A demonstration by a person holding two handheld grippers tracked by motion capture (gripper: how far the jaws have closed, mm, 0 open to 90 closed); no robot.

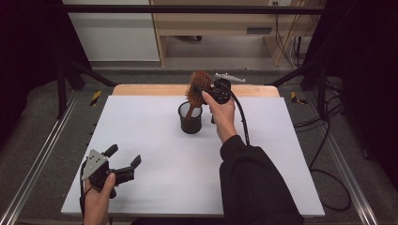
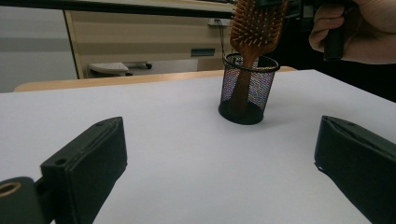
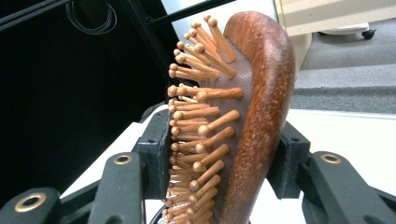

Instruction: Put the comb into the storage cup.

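Note:
A wooden paddle hairbrush (image 1: 197, 86) stands with its handle down inside a black mesh cup (image 1: 190, 118) near the table's far middle. My right gripper (image 1: 217, 90) is shut on the brush head, one jaw on the wooden back and one against the bristles (image 3: 196, 135). The left gripper view shows the brush (image 2: 254, 28) rising out of the cup (image 2: 247, 88), with the other hand beside it. My left gripper (image 1: 124, 157) rests open near the front left of the table, nothing between its jaws.
A white sheet (image 1: 155, 154) covers the table, with a wooden edge (image 1: 141, 89) showing at the back. A cable (image 1: 241, 119) trails from the right gripper along the forearm. Wooden furniture (image 1: 211, 23) stands beyond the table.

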